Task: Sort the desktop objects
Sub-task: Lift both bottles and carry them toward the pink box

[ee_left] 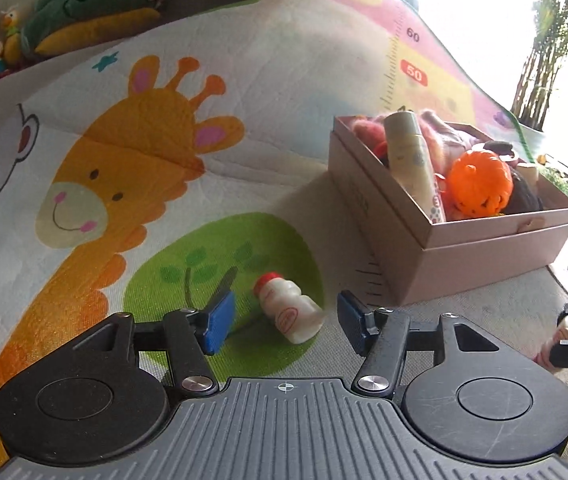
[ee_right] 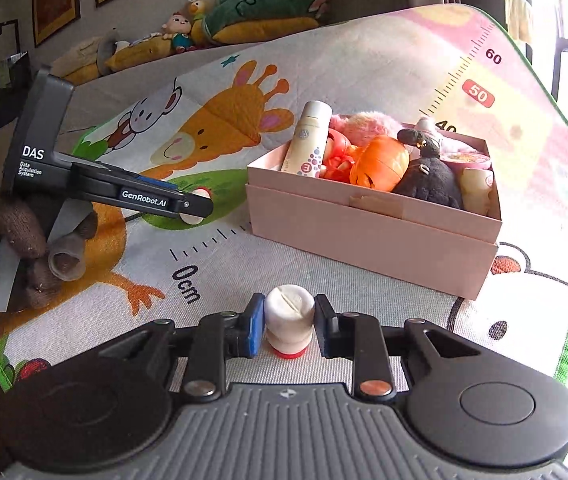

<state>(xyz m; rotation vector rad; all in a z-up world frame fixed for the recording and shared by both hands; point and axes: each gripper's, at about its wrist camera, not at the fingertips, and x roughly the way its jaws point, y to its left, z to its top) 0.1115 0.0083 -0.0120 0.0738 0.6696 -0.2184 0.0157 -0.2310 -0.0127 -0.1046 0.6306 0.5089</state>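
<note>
Right wrist: right gripper clamps a yogurt bottle; left gripper gapes wide around another bottle, pink box at two o'clock.

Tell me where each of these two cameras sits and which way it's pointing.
Left wrist: on the left hand-held gripper, looking across the play mat; open blue pads flank a lying yogurt bottle.
Right wrist: on the right hand-held gripper, shut on a second bottle, facing the pink box; a gloved hand shows.
Shared: box, giraffe mat, each other's gripper.
</note>
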